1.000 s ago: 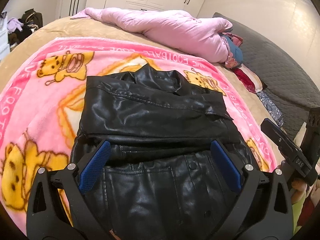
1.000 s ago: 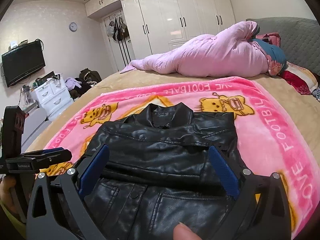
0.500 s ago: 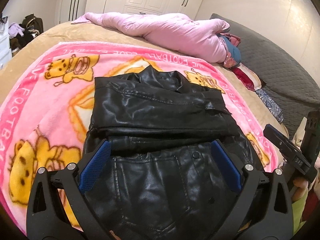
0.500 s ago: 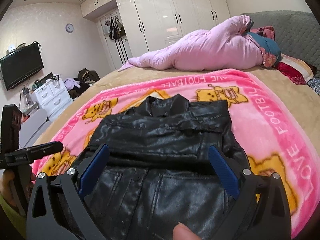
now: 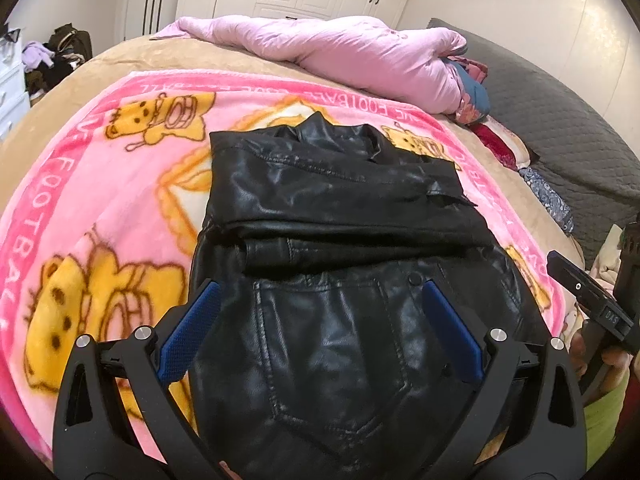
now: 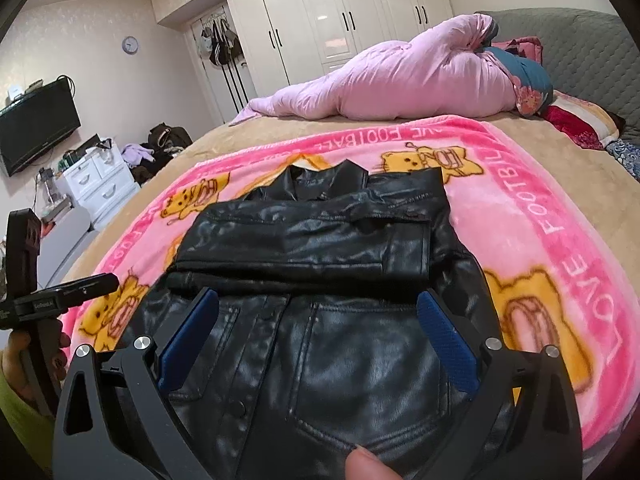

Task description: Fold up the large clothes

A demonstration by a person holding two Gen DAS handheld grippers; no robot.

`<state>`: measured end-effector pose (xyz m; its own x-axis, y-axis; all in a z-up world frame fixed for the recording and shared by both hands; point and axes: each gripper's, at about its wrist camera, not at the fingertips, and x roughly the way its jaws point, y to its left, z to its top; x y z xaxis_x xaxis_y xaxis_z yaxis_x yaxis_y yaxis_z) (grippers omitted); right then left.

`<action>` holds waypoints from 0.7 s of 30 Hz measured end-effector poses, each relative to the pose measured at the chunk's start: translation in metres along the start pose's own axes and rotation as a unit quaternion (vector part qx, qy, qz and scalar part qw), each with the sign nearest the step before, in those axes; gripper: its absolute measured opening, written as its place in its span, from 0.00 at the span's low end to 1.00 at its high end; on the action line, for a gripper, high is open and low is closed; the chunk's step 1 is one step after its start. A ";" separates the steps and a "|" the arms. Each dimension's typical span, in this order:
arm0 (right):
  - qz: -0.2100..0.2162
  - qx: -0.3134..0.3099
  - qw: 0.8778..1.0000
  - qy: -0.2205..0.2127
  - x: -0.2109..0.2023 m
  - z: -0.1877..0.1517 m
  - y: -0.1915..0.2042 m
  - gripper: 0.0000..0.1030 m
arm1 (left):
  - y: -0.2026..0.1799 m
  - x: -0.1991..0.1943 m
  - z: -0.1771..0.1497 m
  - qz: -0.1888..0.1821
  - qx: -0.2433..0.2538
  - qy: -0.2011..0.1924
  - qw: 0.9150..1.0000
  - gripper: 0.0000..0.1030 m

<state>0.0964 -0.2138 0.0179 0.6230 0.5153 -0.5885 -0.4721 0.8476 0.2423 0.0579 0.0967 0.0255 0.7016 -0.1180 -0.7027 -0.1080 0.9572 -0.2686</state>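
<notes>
A black leather jacket (image 5: pixel 332 208) (image 6: pixel 320 240) lies on a pink cartoon blanket (image 5: pixel 80 216) (image 6: pixel 532 216), collar at the far end. Its sleeves are folded across the chest in a thick band, and the lower front with its pockets lies flat nearest me. My left gripper (image 5: pixel 320 292) hovers open over the lower front with nothing between its blue pads (image 5: pixel 188 332). My right gripper (image 6: pixel 318 300) is also open and empty over the same part. Each gripper shows at the edge of the other's view: the right gripper (image 5: pixel 588 296) and the left gripper (image 6: pixel 60 300).
A rolled pink duvet (image 5: pixel 348 52) (image 6: pixel 400 84) and pillows (image 6: pixel 576 120) lie at the far side of the tan bed. A grey headboard (image 5: pixel 560 128) is on the right. White wardrobes (image 6: pixel 340 12), a drawer unit (image 6: pixel 96 184) and a wall TV (image 6: pixel 36 124) stand beyond. A fingertip (image 6: pixel 364 464) shows at the bottom.
Both grippers have drawn back toward the jacket's near hem, so more of its lower front shows. Both stayed open; the jacket has not moved.
</notes>
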 end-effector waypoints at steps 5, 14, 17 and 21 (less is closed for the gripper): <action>-0.004 -0.005 1.000 0.012 -0.003 -0.009 0.002 0.96 | 0.006 -0.002 -0.005 0.004 -0.001 0.005 1.000 0.91; -0.014 -0.011 0.999 0.034 -0.007 -0.027 0.003 0.96 | 0.013 -0.008 -0.014 0.023 0.005 0.011 1.000 0.91; -0.015 -0.013 0.999 0.045 -0.008 -0.035 0.002 0.96 | 0.016 -0.008 -0.021 0.027 0.009 0.020 0.999 0.91; -0.022 -0.013 0.998 0.058 -0.009 -0.044 -0.001 0.96 | 0.020 -0.006 -0.031 0.037 0.018 0.035 0.999 0.91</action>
<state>0.0635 -0.2250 -0.0113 0.5676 0.4591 -0.6834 -0.4633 0.8643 0.1958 0.0299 0.1081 0.0044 0.6422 -0.0643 -0.7638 -0.1311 0.9726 -0.1921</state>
